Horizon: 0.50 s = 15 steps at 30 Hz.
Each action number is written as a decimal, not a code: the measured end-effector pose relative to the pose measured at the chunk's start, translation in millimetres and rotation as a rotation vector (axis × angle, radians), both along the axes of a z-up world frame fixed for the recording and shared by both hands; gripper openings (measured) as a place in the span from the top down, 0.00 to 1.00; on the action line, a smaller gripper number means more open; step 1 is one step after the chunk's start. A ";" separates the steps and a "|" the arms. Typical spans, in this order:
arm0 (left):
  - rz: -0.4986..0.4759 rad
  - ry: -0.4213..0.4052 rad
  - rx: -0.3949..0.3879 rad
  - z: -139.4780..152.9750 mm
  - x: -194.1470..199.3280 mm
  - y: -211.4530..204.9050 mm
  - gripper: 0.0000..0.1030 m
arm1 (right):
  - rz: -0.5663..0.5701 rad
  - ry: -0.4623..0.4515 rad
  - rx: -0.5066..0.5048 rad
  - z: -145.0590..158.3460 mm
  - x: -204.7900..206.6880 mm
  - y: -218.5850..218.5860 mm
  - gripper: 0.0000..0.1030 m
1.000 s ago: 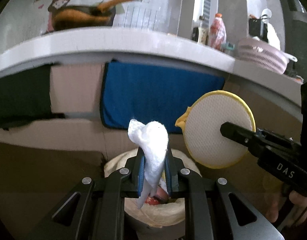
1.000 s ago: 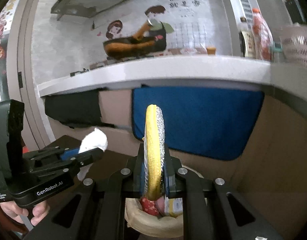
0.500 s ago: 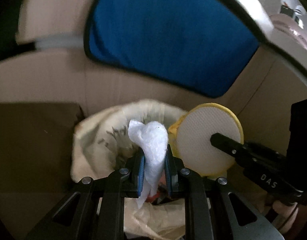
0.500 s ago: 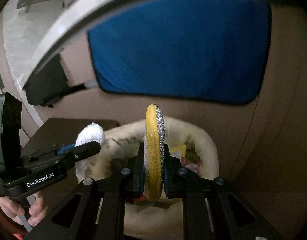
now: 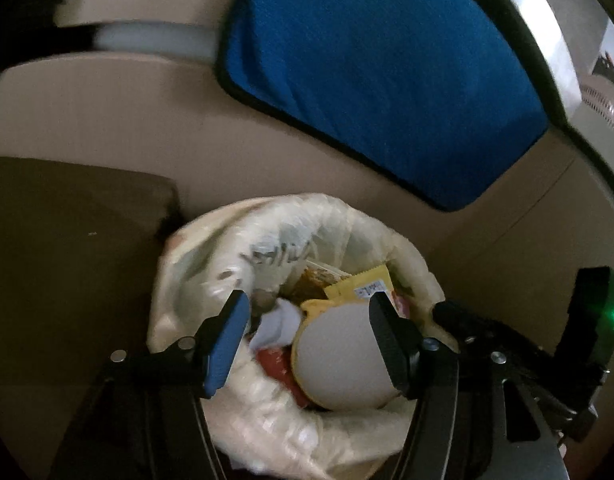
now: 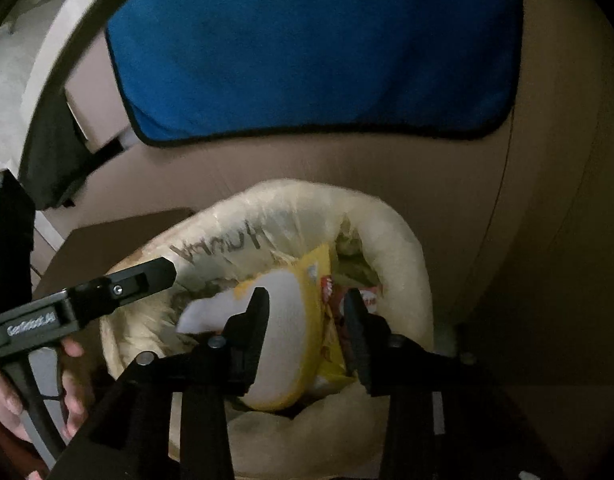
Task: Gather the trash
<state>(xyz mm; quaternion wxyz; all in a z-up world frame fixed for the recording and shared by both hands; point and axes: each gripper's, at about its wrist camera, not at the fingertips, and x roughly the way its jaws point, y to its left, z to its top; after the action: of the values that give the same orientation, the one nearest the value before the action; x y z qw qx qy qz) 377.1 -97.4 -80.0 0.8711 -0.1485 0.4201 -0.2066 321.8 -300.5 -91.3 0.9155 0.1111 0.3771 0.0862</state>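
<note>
- Hovering over the bin (image 5: 395, 236), both claws have just been opening: left claw (image 5: 307, 340) spread, empty; right claw (image 6: 307, 330) spread, pad (image 6: 283, 344) loose between.
- Pad: light, springy, grip by rim.
- Tissue (image 5: 277, 322): soft, pinch anywhere.

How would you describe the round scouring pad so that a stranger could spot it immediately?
Find the blue cloth hanging on the beige wall; below it stands a bag-lined bin. The round scouring pad lies inside on the wrappers, the only flat pale disc with a yellow rim.

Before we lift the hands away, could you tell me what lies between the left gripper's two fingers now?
In the left wrist view the left gripper grips nothing; between its open fingers the round sponge and white tissue lie in the lined bin below.
</note>
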 end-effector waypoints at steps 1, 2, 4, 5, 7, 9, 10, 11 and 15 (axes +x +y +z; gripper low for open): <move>0.004 -0.009 0.013 5.7 -8.9 5.1 0.39 | -0.008 -0.021 -0.006 6.4 -4.9 -0.3 0.64; 0.005 -0.021 0.035 10.4 -16.9 8.2 0.39 | -0.012 -0.049 -0.016 15.2 -11.7 2.0 0.64; 0.016 -0.077 0.081 22.2 -42.8 15.9 0.39 | -0.010 -0.101 -0.039 32.7 -31.2 8.7 0.61; 0.024 -0.118 0.111 29.4 -61.1 20.5 0.39 | -0.011 -0.116 -0.050 39.5 -38.8 12.7 0.58; 0.063 -0.188 0.189 45.0 -104.2 30.9 0.39 | -0.002 -0.149 -0.077 53.0 -64.1 25.3 0.54; 0.096 -0.229 0.237 56.3 -137.5 40.4 0.39 | 0.010 -0.176 -0.101 61.2 -88.7 36.5 0.54; 0.116 -0.256 0.261 62.8 -158.9 45.5 0.39 | 0.017 -0.192 -0.113 64.9 -103.8 43.7 0.54; 0.131 -0.272 0.276 66.8 -173.7 49.4 0.39 | 0.028 -0.202 -0.133 68.4 -122.2 53.5 0.54; 0.168 -0.313 0.326 77.0 -235.9 64.3 0.39 | 0.047 -0.223 -0.218 75.9 -177.6 82.4 0.53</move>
<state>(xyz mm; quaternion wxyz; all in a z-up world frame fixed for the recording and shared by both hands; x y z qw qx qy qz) 141.3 -33.1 -3.0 0.9521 -0.0064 0.2940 -0.0831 144.2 -218.2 -15.4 0.9561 -0.0081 0.2826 0.0777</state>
